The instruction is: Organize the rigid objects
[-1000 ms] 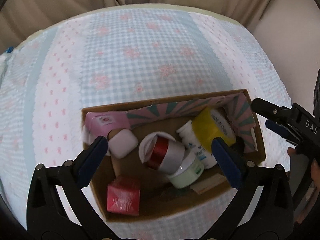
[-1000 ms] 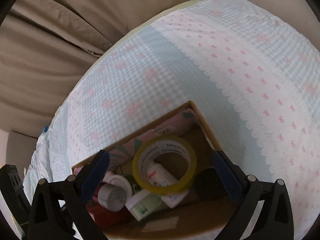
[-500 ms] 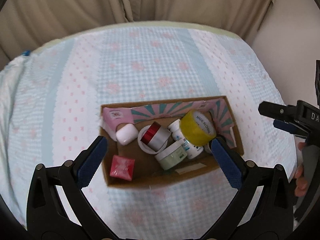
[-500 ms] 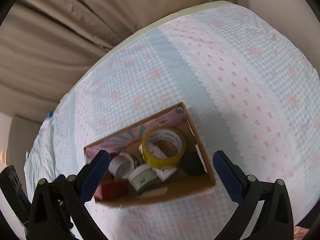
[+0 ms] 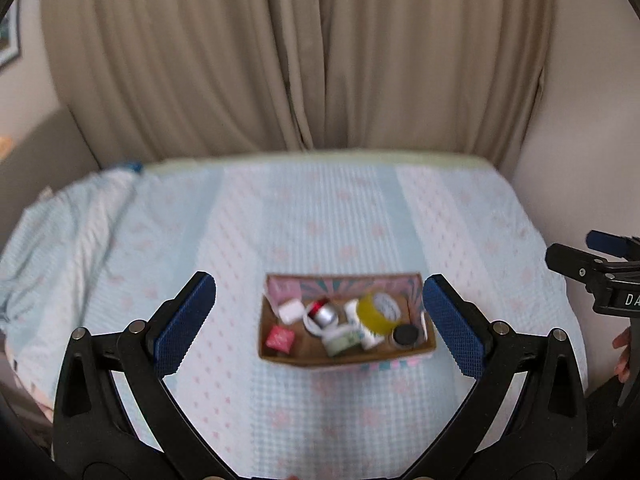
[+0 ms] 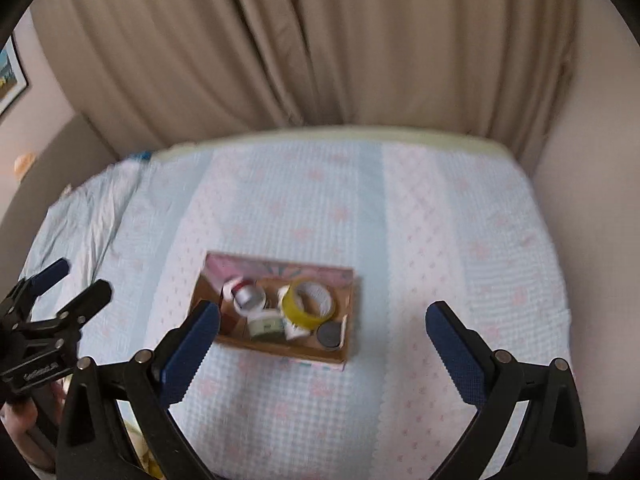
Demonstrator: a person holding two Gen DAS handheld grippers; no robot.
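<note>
A shallow cardboard box sits in the middle of the bed. It holds a yellow tape roll, a red and silver tin, a white jar, a white case, a red packet and a black round lid. My left gripper is open and empty, held well back from the box. My right gripper is open and empty too, also well back.
The bed has a light blue and pink patterned cover. Beige curtains hang behind it. A wall runs along the right side. A framed picture hangs on the left wall.
Both grippers have pulled up and back from the box, so the box looks much smaller and the curtains have come into view. The items in the box have not moved.
</note>
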